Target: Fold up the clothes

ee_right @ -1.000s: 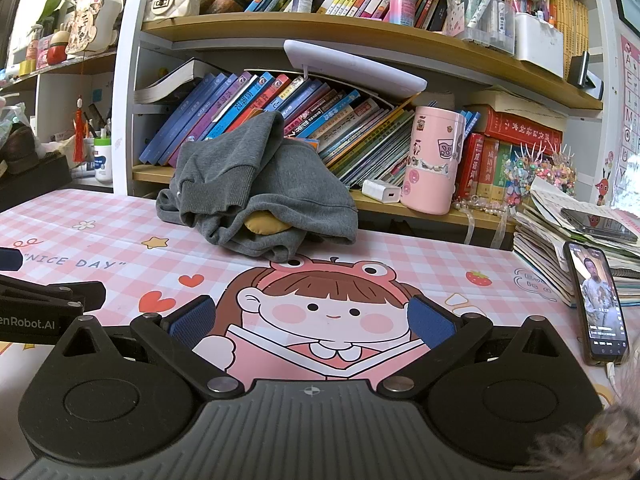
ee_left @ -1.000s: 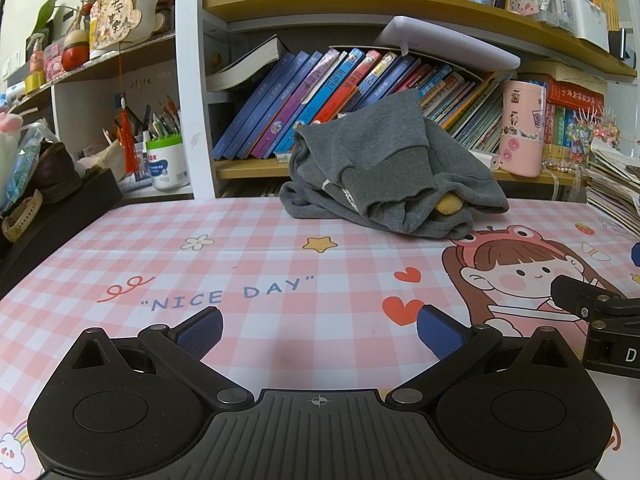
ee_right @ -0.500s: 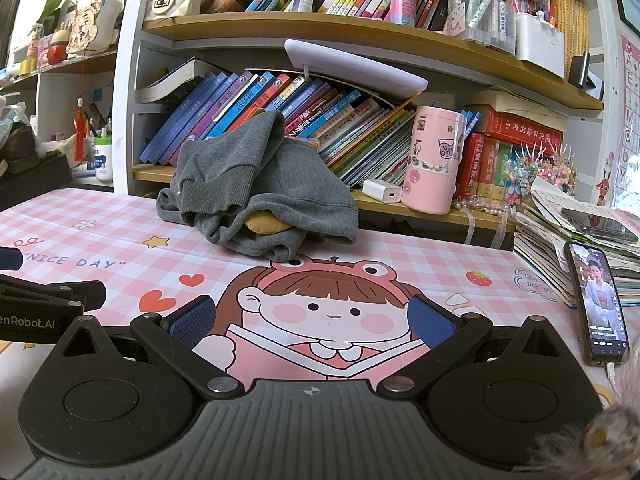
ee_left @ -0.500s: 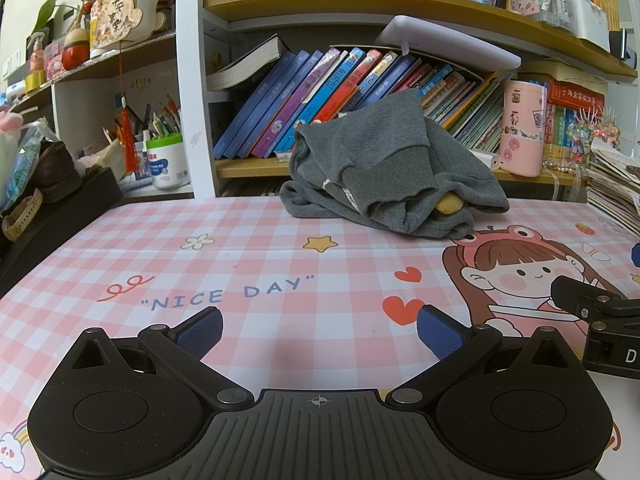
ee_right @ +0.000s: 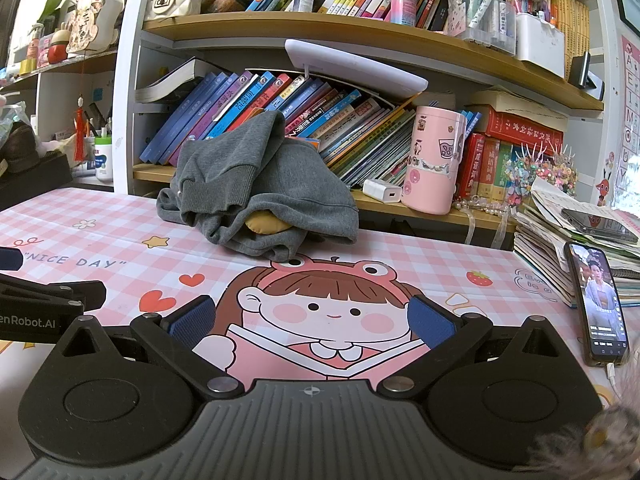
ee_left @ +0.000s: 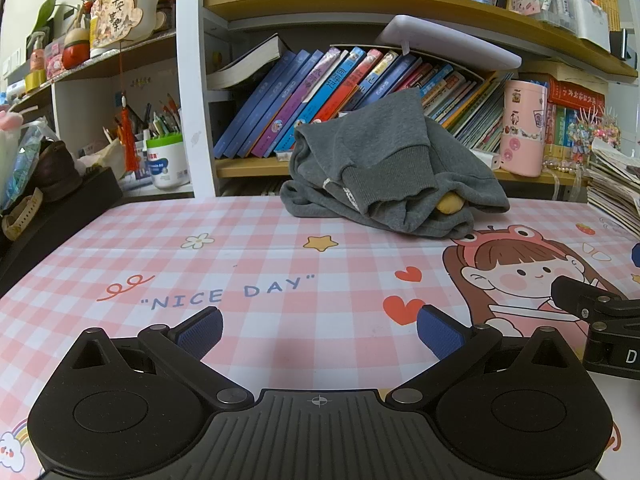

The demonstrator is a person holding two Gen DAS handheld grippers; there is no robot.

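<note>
A grey sweatshirt (ee_left: 392,172) (ee_right: 260,188) lies crumpled in a heap at the far edge of the table, leaning against the bookshelf, with a yellow patch showing under a fold. My left gripper (ee_left: 318,330) rests low over the pink checked table mat (ee_left: 248,264), open, with nothing between its blue pads. My right gripper (ee_right: 310,322) is open too, over the cartoon girl print (ee_right: 320,304), well short of the sweatshirt. Each gripper's side shows at the edge of the other's view.
A bookshelf (ee_right: 320,108) full of slanted books stands behind the table. A pink cup (ee_right: 432,160) and a white charger (ee_right: 382,192) sit on its low shelf. At the right lie stacked papers (ee_right: 560,240) and a lit phone (ee_right: 600,300). Dark clutter (ee_left: 48,184) lines the left edge.
</note>
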